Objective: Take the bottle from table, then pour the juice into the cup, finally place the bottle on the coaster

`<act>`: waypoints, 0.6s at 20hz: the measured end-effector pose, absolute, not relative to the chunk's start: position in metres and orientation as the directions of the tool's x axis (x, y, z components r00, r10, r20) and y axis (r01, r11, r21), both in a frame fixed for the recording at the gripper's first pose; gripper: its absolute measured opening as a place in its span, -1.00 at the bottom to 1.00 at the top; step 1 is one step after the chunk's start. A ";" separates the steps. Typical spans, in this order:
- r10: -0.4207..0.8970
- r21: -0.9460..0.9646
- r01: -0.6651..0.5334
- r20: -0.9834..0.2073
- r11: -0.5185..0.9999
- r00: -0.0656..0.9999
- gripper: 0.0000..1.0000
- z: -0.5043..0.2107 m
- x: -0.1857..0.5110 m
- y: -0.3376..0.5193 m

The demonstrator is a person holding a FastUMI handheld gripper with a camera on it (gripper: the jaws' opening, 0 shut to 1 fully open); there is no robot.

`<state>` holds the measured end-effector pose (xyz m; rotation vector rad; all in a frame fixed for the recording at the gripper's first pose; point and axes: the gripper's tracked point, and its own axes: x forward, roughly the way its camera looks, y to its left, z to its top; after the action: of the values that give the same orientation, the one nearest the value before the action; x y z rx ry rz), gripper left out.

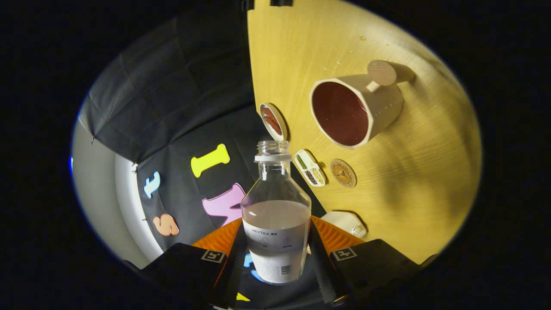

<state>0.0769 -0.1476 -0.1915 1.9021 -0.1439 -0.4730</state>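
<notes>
clear plastic bottle (276, 215), uncapped, partly full of pale cloudy juice, clamped between both orange fingers (219, 239) of claw (276, 254), tipped sideways above wooden bench (430, 181). beyond its mouth: cream cup (359, 107) with dark red inside, round coaster (343, 173), two small dishes of spices.

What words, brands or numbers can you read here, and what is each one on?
"HEYTEA": on the label of the bottle, which is clamped between the fingers of the gripper.
Small print and barcode beneath it: too small to read.
Coaster: an emblem, lettering unreadable.
Finger markers: square patterns, no words.
</notes>
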 end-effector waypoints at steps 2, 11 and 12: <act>-0.319 0.957 0.196 -0.259 -0.215 0.912 0.49 -0.196 0.080 -0.143; -0.474 0.520 0.543 -0.273 0.660 0.837 0.48 -0.207 0.073 -0.163; -0.496 0.438 0.559 -0.259 0.704 0.829 0.48 -0.201 0.073 -0.165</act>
<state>0.0731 -0.1653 -0.2013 0.5275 0.1248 -0.5882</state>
